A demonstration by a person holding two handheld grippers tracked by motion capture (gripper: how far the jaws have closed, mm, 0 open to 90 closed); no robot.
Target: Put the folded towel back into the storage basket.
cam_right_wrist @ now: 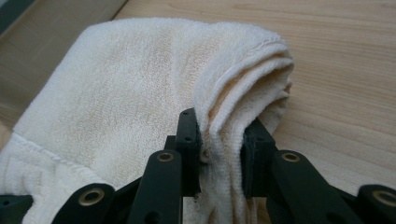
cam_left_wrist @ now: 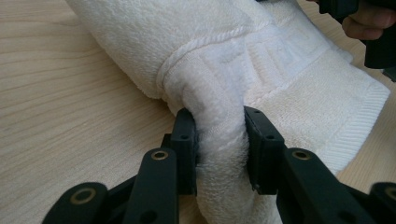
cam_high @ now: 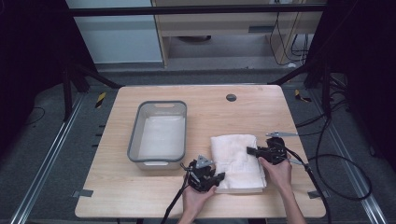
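A folded white towel (cam_high: 237,159) lies on the wooden table (cam_high: 140,196) in front of the person. My left gripper (cam_high: 220,177) is at the towel's near left corner, shut on a bunched fold of the towel (cam_left_wrist: 219,135). My right gripper (cam_high: 249,150) comes in from the right and is shut on the towel's layered edge (cam_right_wrist: 223,140). In the left gripper view the other hand (cam_left_wrist: 369,21) and its gripper show at the top right.
A grey plastic basin (cam_high: 159,133) with a white cloth inside stands left of the towel. A round grommet hole (cam_high: 231,97) sits near the table's far edge. Cables trail off the table's right side (cam_high: 336,163).
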